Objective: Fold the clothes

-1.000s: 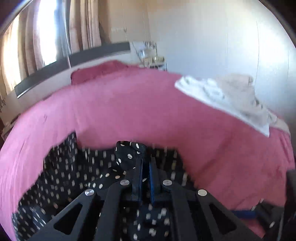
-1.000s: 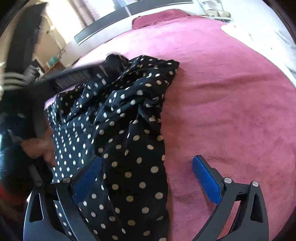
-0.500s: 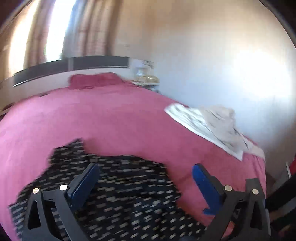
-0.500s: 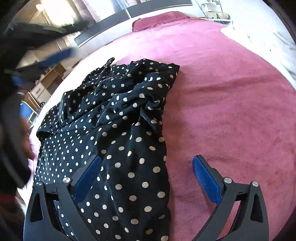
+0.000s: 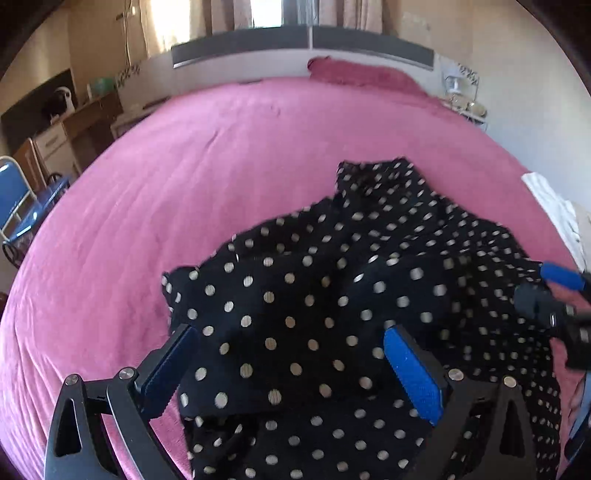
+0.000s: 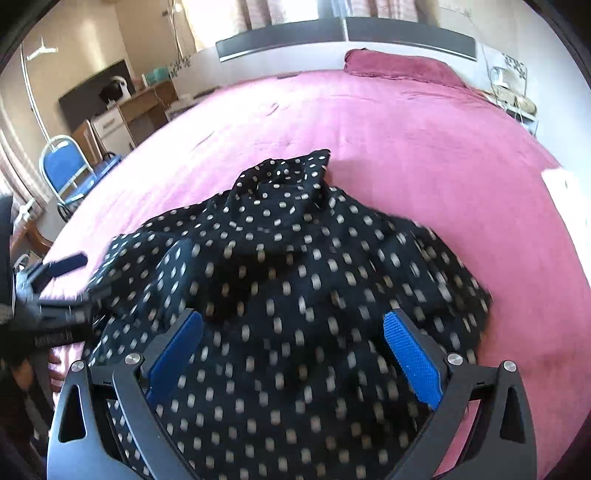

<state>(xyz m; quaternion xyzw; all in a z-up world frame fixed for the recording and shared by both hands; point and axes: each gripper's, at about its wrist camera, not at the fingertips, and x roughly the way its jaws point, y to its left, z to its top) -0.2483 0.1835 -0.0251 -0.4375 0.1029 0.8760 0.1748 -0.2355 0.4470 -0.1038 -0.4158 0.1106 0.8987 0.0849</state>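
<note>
A black garment with white polka dots [image 5: 332,295] lies crumpled on the pink bedspread [image 5: 184,177]; it also shows in the right wrist view [image 6: 295,277]. My left gripper [image 5: 291,369] is open and empty, its blue pads over the garment's near left part. My right gripper [image 6: 293,354] is open and empty over the garment's near right part. The right gripper also shows at the right edge of the left wrist view [image 5: 554,295], and the left gripper at the left edge of the right wrist view [image 6: 55,291].
A dark pink pillow [image 6: 399,66] lies by the headboard [image 6: 343,35]. A pile of white cloth [image 5: 554,210] sits at the bed's right edge. A blue chair [image 6: 66,170] and a desk [image 6: 147,103] stand left of the bed. A nightstand [image 6: 513,96] stands at the far right.
My left gripper let go of the garment, opened, and swung to face the headboard. The garment dropped onto the bed in a heap. My right gripper stayed open and shifted over the garment.
</note>
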